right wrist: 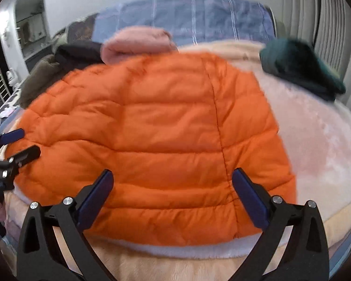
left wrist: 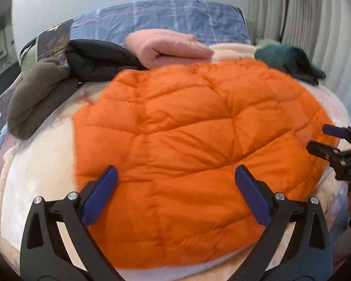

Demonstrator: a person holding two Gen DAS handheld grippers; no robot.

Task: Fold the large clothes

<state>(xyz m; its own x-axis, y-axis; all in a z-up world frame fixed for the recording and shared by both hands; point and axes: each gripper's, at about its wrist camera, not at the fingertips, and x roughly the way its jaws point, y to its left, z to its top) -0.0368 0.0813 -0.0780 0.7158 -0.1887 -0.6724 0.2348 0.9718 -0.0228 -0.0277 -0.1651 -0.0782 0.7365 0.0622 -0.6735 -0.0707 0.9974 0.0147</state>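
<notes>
Puffy quilted orange jacket on plush blanket.

No legible text. Embossed characters on the right claw body and left claw body are too blurred to read.

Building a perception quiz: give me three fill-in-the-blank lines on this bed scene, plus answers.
1. The puffer jacket spread on the bed is ____.
2. Both the left gripper and the right gripper have their jaws ____.
3. The folded garment behind the jacket is ____.

Answers: orange; open; pink
</notes>
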